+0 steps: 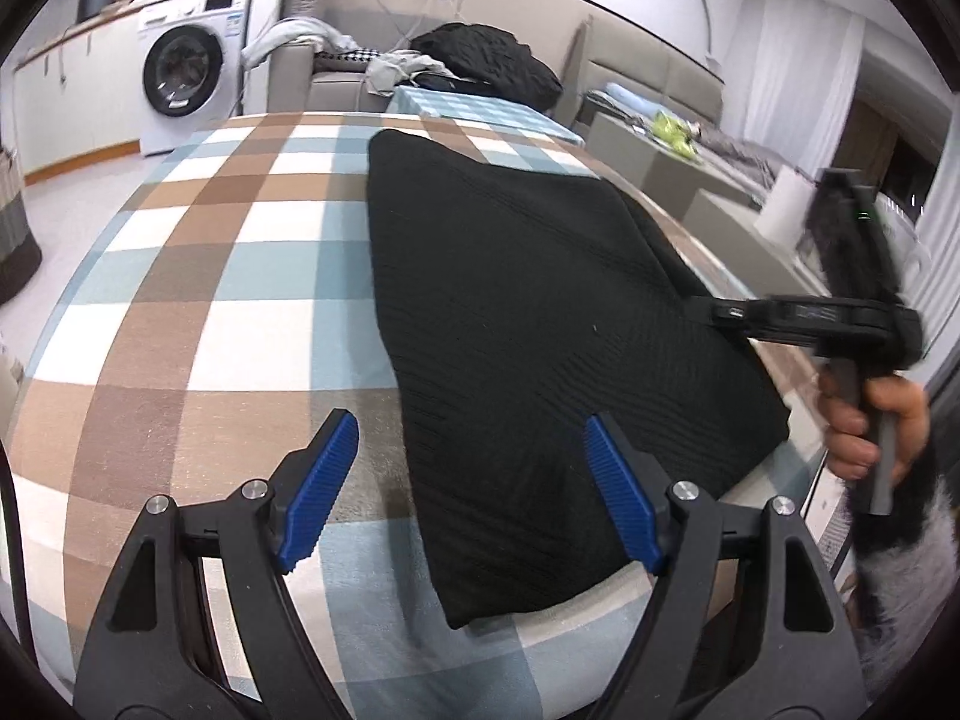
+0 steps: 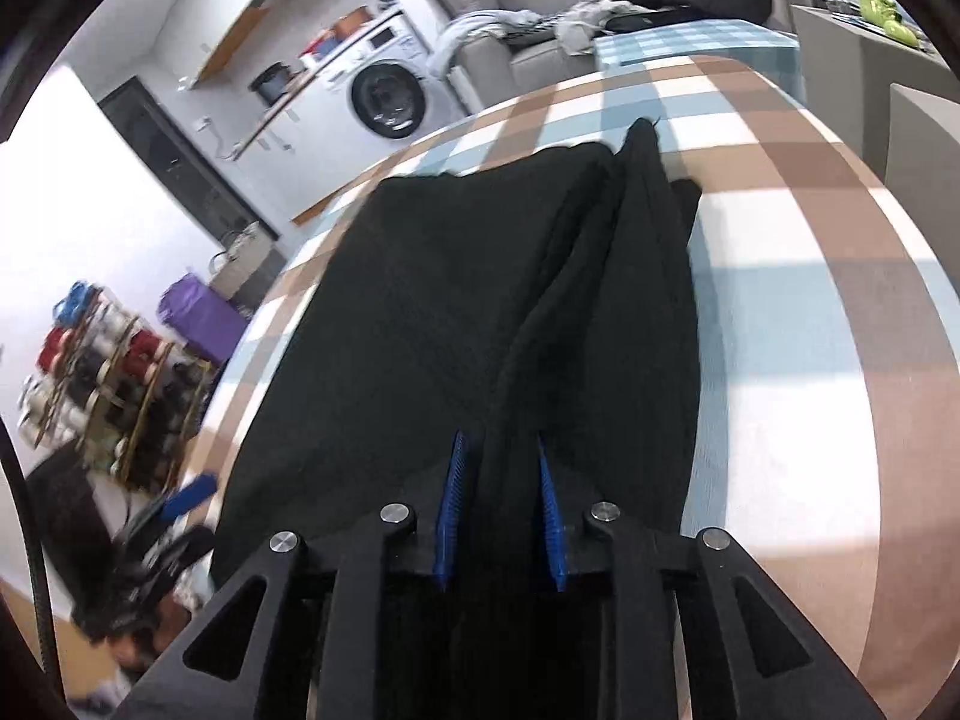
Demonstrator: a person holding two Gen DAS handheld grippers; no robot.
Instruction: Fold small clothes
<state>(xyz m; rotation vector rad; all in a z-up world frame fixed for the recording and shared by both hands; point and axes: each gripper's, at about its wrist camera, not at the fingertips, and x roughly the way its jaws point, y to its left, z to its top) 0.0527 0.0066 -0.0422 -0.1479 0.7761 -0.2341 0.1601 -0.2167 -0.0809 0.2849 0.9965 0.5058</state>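
A black knitted garment lies on the checked tablecloth. My left gripper is open and empty, its blue pads spread over the garment's near left edge. My right gripper is shut on a bunched fold of the black garment at its near edge. In the left wrist view the right gripper meets the garment's right edge, held by a hand.
A washing machine stands at the back left. A sofa with a black cushion and loose clothes is behind the table. A shelf of thread spools stands on the floor beside the table.
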